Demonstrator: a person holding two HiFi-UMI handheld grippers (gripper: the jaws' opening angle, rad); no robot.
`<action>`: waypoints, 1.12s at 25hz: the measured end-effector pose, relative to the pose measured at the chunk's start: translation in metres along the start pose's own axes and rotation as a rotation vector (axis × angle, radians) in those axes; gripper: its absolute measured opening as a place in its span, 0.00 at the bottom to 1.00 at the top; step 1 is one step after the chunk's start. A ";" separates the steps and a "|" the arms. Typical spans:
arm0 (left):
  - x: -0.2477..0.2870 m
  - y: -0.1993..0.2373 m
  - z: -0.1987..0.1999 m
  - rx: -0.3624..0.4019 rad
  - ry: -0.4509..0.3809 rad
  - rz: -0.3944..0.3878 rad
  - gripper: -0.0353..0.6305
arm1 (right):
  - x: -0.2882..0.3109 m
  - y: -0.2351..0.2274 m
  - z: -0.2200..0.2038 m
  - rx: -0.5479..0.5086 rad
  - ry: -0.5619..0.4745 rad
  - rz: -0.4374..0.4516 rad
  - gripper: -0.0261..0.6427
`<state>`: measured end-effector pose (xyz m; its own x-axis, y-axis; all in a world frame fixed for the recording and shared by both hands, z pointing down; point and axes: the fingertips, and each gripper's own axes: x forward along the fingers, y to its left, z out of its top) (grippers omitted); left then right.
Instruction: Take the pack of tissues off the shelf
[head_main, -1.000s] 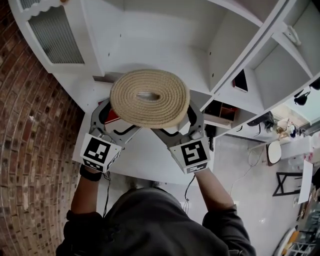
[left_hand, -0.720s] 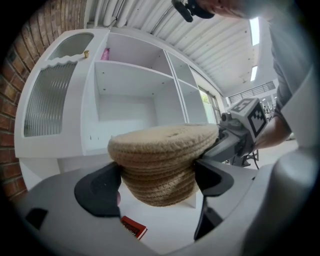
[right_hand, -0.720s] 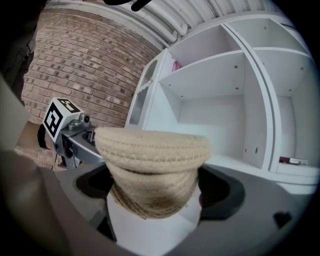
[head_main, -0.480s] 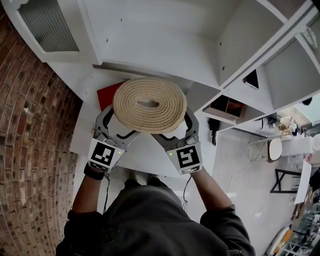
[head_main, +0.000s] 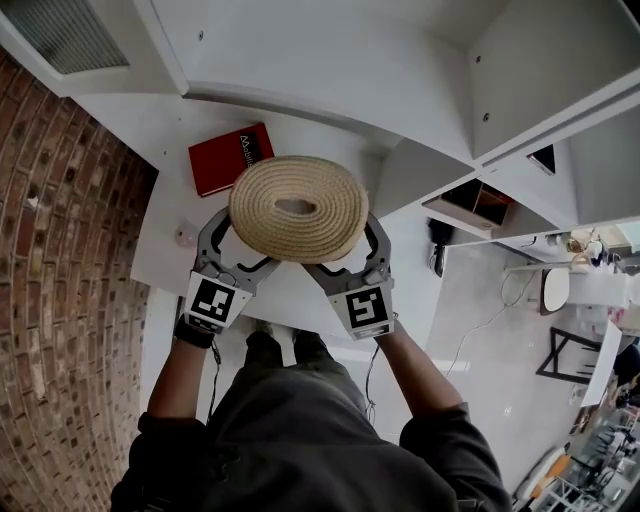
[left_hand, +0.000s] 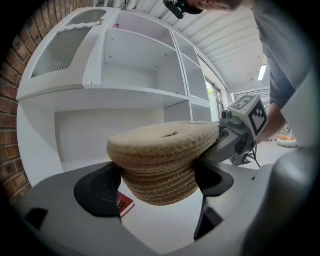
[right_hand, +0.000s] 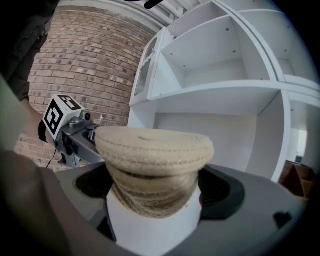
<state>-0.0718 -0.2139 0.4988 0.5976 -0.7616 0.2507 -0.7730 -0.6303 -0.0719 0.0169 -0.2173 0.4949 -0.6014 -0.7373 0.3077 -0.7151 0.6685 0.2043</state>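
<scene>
The pack of tissues (head_main: 298, 208) is a round holder of coiled beige rope with a slot in its top. It hangs in the air over the white shelf counter (head_main: 165, 190), held from both sides. My left gripper (head_main: 232, 238) is shut on its left flank and my right gripper (head_main: 360, 240) is shut on its right flank. In the left gripper view the pack of tissues (left_hand: 160, 160) fills the gap between the dark pads. In the right gripper view the pack of tissues (right_hand: 152, 165) bulges above both jaws. The fingertips are hidden under it in the head view.
A red book (head_main: 230, 158) lies flat on the counter behind the pack, and a small pale object (head_main: 186, 236) sits to its left. White shelf compartments (head_main: 330, 60) rise beyond. A brick wall (head_main: 60, 260) closes off the left. The floor (head_main: 480, 300) lies to the right.
Both grippers have drawn the pack back from the shelf toward the person. The red book, hidden under it before, now lies in plain sight. Both grips are unchanged.
</scene>
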 end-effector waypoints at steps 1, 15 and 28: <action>0.002 0.000 -0.009 -0.007 0.010 0.000 0.75 | 0.004 0.002 -0.008 0.004 0.010 0.007 0.83; 0.028 0.002 -0.114 -0.068 0.136 0.010 0.75 | 0.048 0.025 -0.105 0.073 0.093 0.092 0.83; 0.044 0.001 -0.206 -0.126 0.253 0.015 0.75 | 0.082 0.050 -0.189 0.130 0.156 0.149 0.83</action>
<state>-0.0899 -0.2168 0.7087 0.5257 -0.6990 0.4848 -0.8114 -0.5833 0.0389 -0.0010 -0.2261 0.7055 -0.6486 -0.6006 0.4676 -0.6683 0.7434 0.0278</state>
